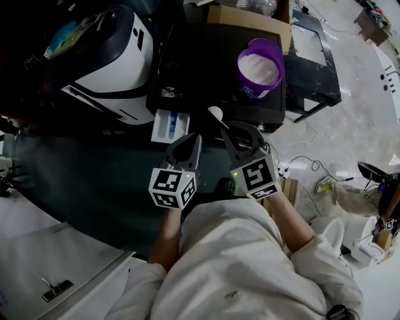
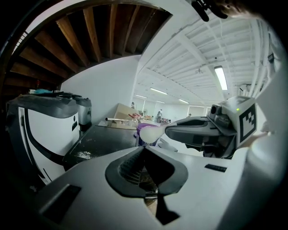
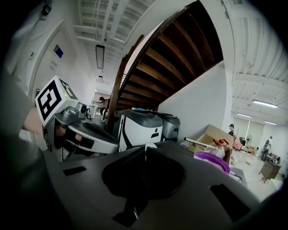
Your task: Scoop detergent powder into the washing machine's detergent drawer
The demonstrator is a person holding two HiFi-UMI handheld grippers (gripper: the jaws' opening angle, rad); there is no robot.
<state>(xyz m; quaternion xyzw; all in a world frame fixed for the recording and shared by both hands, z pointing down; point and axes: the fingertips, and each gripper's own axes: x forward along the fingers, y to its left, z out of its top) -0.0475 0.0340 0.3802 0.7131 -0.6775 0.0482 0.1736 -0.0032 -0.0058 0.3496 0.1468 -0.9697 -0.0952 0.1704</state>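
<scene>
Head view has both tongs close in front of us. The left tongs (image 1: pixel 186 145) are shut with nothing between them. The right tongs (image 1: pixel 232 130) are clamped on the thin handle of a white spoon (image 1: pixel 216 113), whose bowl pokes out just ahead of them. We cannot tell whether it carries powder.

Just ahead of the left tongs is the open drawer (image 1: pixel 170 125), at the foot of the washing machine (image 1: pixel 109 59). Farther ahead of the right tongs, the purple tub (image 1: pixel 259 67) of powder stands on the black desk (image 1: pixel 206 56).

We judge the spoon should stay level, travel slowly and tip only once its bowl is over the drawer, with the left tongs kept out of its path.

Beyond the desk are a cardboard box (image 1: pixel 247 17) and, to the right, a pale floor (image 1: pixel 350 131) with loose cables.
</scene>
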